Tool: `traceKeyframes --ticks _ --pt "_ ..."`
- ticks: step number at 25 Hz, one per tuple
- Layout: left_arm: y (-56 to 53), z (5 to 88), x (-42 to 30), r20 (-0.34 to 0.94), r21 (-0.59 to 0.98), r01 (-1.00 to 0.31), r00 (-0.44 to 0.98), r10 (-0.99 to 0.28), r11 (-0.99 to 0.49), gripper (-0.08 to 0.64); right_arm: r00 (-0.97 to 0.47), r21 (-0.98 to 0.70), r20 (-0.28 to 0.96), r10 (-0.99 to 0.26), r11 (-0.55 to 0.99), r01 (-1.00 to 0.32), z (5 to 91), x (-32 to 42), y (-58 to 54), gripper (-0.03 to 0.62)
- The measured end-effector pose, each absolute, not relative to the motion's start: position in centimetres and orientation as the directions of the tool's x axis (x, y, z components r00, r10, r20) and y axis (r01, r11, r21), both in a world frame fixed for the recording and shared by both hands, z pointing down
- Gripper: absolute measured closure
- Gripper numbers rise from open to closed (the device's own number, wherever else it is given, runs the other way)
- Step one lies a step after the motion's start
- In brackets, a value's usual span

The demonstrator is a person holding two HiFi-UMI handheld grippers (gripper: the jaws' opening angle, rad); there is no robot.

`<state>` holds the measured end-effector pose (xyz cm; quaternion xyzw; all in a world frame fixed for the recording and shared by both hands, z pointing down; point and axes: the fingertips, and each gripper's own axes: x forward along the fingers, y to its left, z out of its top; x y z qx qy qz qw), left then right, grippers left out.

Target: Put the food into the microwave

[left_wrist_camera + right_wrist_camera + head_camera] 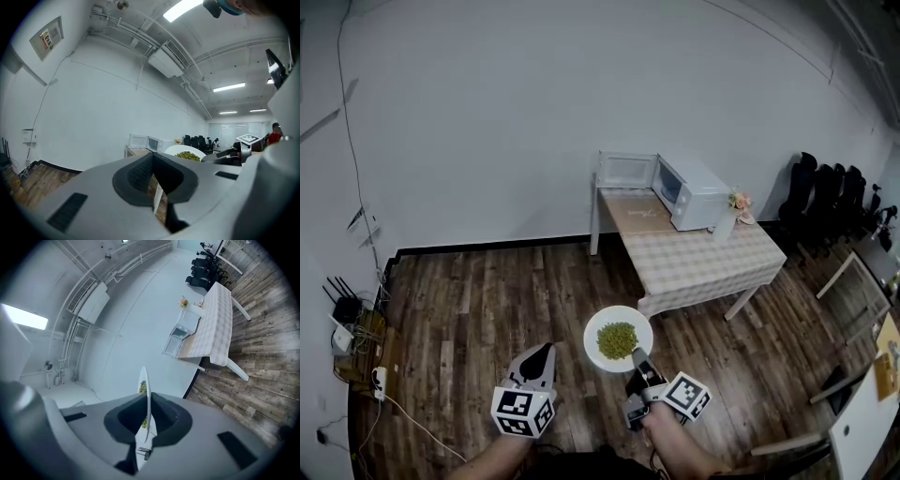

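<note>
right gripper (pixel 636 357) has its jaws pinched narrow on the near rim of a white plate (pixel 593 327), and from its own view the plate runs edge-on straight down the slot between the pads. the plate sticks out ahead of the jaws, over the wooden floor (pixel 487 300), with a heap of small green food (pixel 618 340) in its middle. left gripper (pixel 538 358) hangs just to the left of the right one, jaws drawn together with nothing between them.

the microwave (pixel 694 193) sits well ahead of the right gripper and a little to its right, on the far end of a checked table (pixel 703 255), its door (pixel 626 172) swung open.

now, the handling: the plate looks stiff and smooth, probably light enough, but all its weight hangs beyond the pads, so it will want to droop or twist around that single pinch. a glazed rim is likely slippery, so a deep bite across the rim is the place to hold, as it has now. the food looks loose and round, ready to roll off on any tilt, so the plate wants carrying flat. if it sags, the far-left rim is where the left gripper could steady it.
</note>
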<state>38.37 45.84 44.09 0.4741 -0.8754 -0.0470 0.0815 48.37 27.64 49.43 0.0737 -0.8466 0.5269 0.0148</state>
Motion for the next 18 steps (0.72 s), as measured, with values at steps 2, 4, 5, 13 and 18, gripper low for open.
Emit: traceKeyframes --ticks 2,4,5,13,18 --pt "45.9 44.1 38.1 0.096 0.157 -0.828 -0.53 -0.843 0.538 0.552 -0.988 -0.891 0.098 -0.123 0.431 -0.143 49.2 48.1 27.7 0.569" --pt "45.8 44.2 37.8 0.095 0.155 -0.834 -0.521 -0.848 0.53 0.552 -0.986 -0.894 0.091 -0.138 0.426 -0.142 49.0 47.8 27.8 0.569" --pt "45.8 44.2 37.7 0.095 0.154 -0.837 -0.517 -0.851 0.525 0.552 -0.986 -0.895 0.085 -0.144 0.423 -0.139 48.9 47.6 27.8 0.569" --pt "48.2 44.7 35.6 0.072 0.148 -0.826 -0.539 -0.839 0.543 0.552 -0.978 -0.897 0.098 -0.184 0.409 -0.167 49.0 46.2 29.5 0.569" --pt "49.8 45.6 34.6 0.072 0.182 -0.849 -0.491 -0.868 0.496 0.552 -0.976 -0.897 0.104 -0.193 0.406 -0.176 50.0 45.3 31.5 0.569"
